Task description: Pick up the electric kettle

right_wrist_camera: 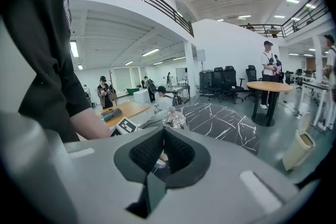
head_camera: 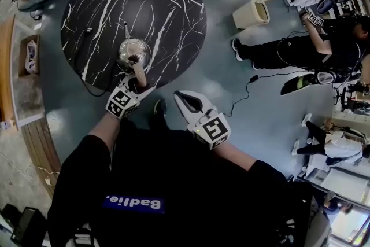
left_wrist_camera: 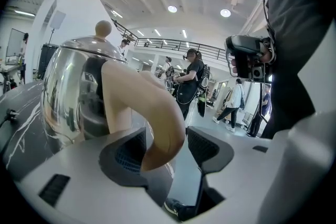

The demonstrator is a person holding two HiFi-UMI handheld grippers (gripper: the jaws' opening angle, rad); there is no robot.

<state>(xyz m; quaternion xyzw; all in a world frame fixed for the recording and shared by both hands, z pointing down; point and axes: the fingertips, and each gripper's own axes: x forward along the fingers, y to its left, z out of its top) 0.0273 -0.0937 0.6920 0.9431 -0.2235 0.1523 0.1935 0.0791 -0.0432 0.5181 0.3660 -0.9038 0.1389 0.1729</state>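
Note:
A shiny steel electric kettle (head_camera: 132, 53) with a ball knob stands near the front edge of a round black marble table (head_camera: 167, 3). Its beige curved handle (head_camera: 139, 73) points toward me. In the left gripper view the kettle (left_wrist_camera: 73, 92) fills the left side and the handle (left_wrist_camera: 157, 113) lies between the jaws of my left gripper (left_wrist_camera: 165, 141). It touches the left pad, with a gap to the right pad. My left gripper (head_camera: 137, 83) is open around the handle. My right gripper (head_camera: 179, 99) hangs off the table to the right, shut and empty. Its view shows the kettle (right_wrist_camera: 173, 120) beyond the closed jaws (right_wrist_camera: 164, 136).
A black cable (head_camera: 87, 30) lies on the table's left part. A beige bin (head_camera: 252, 10) stands on the floor to the right, near a person sitting on the floor (head_camera: 300, 49). A cord (head_camera: 243, 95) trails across the grey floor. A wooden bench (head_camera: 7, 66) runs along the left.

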